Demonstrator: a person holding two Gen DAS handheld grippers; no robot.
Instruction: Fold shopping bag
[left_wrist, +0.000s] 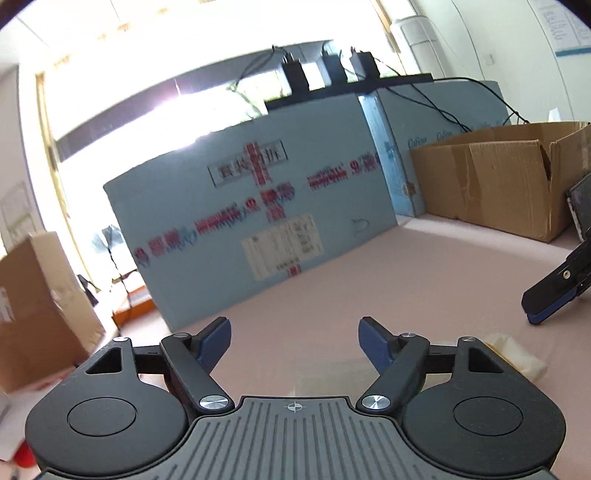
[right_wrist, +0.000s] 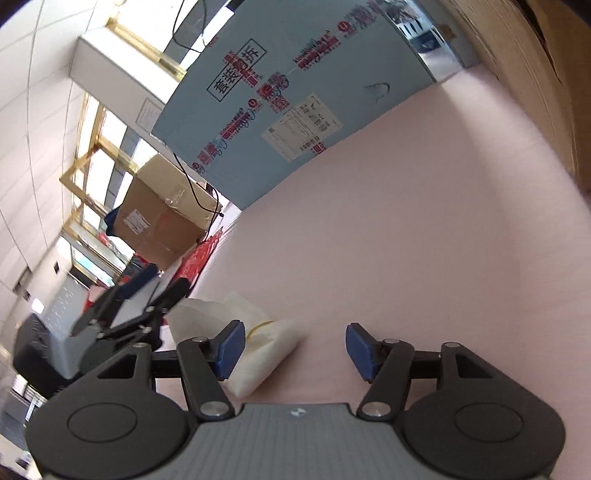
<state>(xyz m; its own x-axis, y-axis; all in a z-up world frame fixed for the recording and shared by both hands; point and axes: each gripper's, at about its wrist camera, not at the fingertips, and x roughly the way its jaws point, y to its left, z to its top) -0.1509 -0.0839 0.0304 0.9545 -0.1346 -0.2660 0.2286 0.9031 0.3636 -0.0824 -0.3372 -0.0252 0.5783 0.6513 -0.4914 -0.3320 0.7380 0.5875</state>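
Both hand-held grippers, left hand-held gripper (left_wrist: 295, 341) and right hand-held gripper (right_wrist: 295, 349), wide open, holding nothing. White bag (right_wrist: 255, 345), maybe folded, at right's 10 o'clock; could spring open untouched.

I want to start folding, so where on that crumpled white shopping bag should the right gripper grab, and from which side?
Probably the bag's loose corner pointing toward the open pink table, near the right gripper. Come in low from that open side, since the left gripper crowds the other. That corner lies thin and flat, so open jaws could slide around it.
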